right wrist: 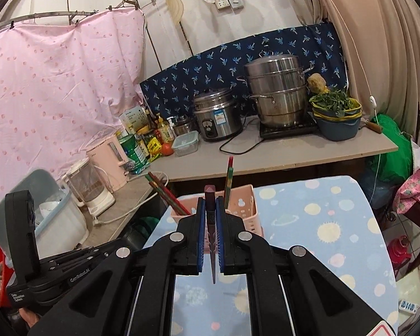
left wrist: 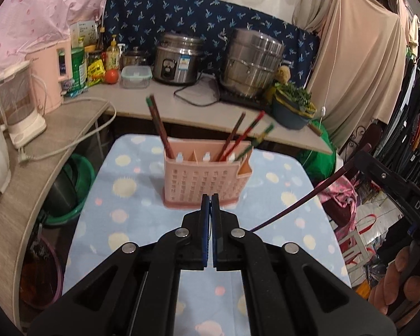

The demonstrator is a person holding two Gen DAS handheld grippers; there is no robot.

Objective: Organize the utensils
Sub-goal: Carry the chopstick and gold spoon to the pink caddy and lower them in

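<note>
A pink perforated utensil holder [left wrist: 204,180] stands on the blue dotted table [left wrist: 120,190]. Several red and brown chopsticks [left wrist: 158,123] lean in it. My left gripper [left wrist: 210,198] is shut and empty, just in front of the holder. My right gripper [right wrist: 210,204] is shut on a dark maroon chopstick [right wrist: 210,224], held above the holder [right wrist: 243,207]. In the left wrist view that chopstick [left wrist: 302,198] slants in from the right, held by the right gripper [left wrist: 392,184].
A grey counter [left wrist: 142,103] behind the table carries a rice cooker [left wrist: 176,58], a steel steamer pot [left wrist: 252,61], a bowl of greens [left wrist: 291,106], bottles and a kettle [left wrist: 19,103]. Basins [left wrist: 70,190] sit under the counter at left. Clothes hang at right.
</note>
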